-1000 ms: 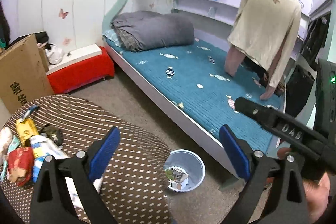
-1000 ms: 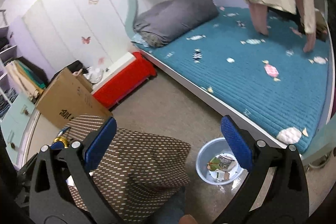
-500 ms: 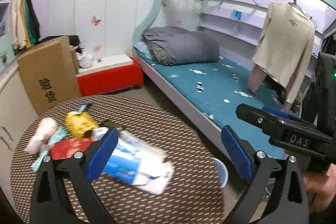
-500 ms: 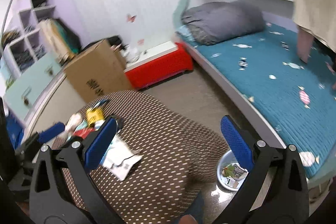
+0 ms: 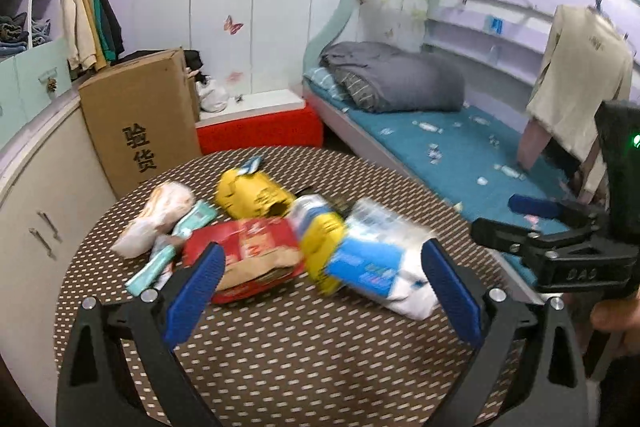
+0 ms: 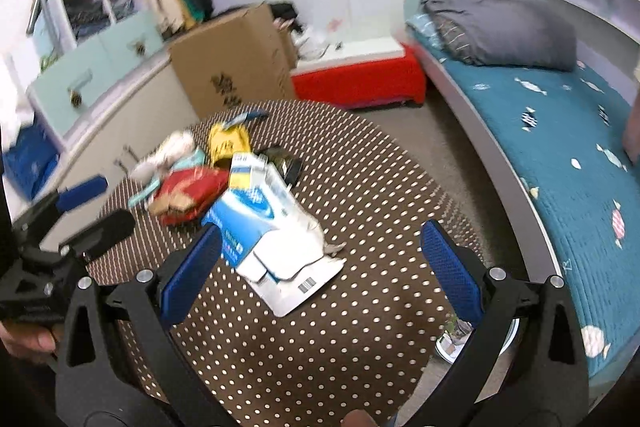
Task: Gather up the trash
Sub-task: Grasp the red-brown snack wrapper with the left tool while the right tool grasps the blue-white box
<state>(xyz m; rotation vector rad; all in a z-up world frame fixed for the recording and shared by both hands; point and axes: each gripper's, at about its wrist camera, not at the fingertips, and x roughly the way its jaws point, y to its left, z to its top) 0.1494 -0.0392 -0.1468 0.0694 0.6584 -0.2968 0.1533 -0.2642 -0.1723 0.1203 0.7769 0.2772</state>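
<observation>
A pile of trash lies on a round brown dotted table (image 5: 304, 355): a blue-and-white tissue pack (image 5: 376, 259), a red packet (image 5: 248, 251), a yellow bag (image 5: 252, 195) and a pale wrapper (image 5: 156, 215). My left gripper (image 5: 320, 291) is open and empty just before the red packet and the tissue pack. My right gripper (image 6: 316, 275) is open and empty over the tissue pack (image 6: 264, 227); the red packet (image 6: 188, 195) lies left of it. A blue bin (image 6: 456, 339) with trash stands on the floor, partly hidden by the right finger.
A cardboard box (image 5: 136, 123) stands behind the table by white cabinets (image 5: 36, 211). A red box (image 5: 260, 127) sits at the wall. A bed with teal mattress (image 5: 460, 151) and grey duvet runs along the right. The right gripper also shows in the left view (image 5: 560, 251).
Both views have swung from the floor bin and bed up and left onto the table. The trash pile now sits between the fingers of each gripper. Both stay open.
</observation>
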